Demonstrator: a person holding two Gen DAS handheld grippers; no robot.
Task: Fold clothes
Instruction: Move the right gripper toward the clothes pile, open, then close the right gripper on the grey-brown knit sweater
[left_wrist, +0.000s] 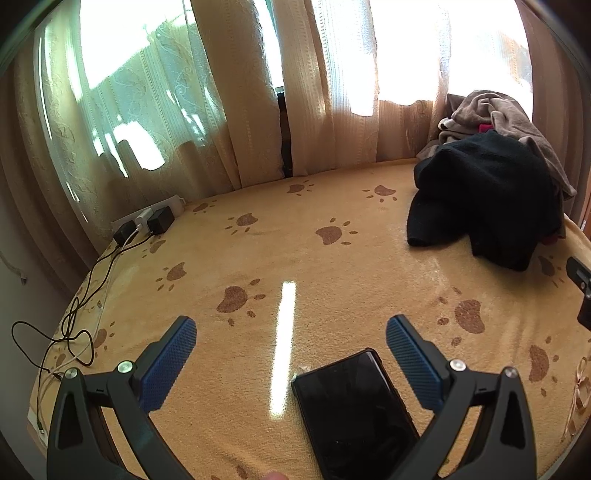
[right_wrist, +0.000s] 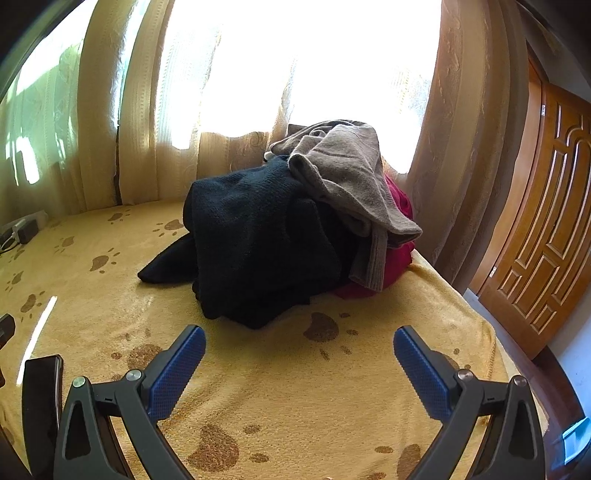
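Clothes pile (right_wrist: 295, 221) sits at far right of the bed, up against the curtains, unfolded. Black garment (right_wrist: 255, 243) is on the front of the pile, draped down onto the blanket, one flap spilling left. Grey-brown garment (right_wrist: 347, 177) lies over the top and right side of the black one, ribbed hem hanging down. Red garment (right_wrist: 395, 258) sticks out underneath at right, mostly covered. In the left wrist view the same pile (left_wrist: 491, 184) shows at far right, black garment (left_wrist: 484, 199) in front, grey-brown one (left_wrist: 495, 110) behind and on top, a bit of red barely visible.

Right gripper (right_wrist: 299, 365) hovers near the pile, jaws spread wide, nothing between them, blue pads (right_wrist: 173, 373) clear of the fabric. Left gripper (left_wrist: 291, 358) also wide open, empty, over the near middle of the bed, well apart from the pile.

Yellow blanket (left_wrist: 332, 280) with brown paw prints covers the bed. Black phone (left_wrist: 354, 413) lies flat on it, near side, screen up, just inside the left gripper's right finger; cannot tell if touching. Bright strip of sunlight (left_wrist: 284, 350) runs beside the phone. Power strip (left_wrist: 147, 221) with plugged adapters sits at far left edge, cables (left_wrist: 70, 325) trailing along the left side. Curtains (left_wrist: 240, 110) hang behind, backlit window. Wooden door (right_wrist: 546, 229) at right of the room.
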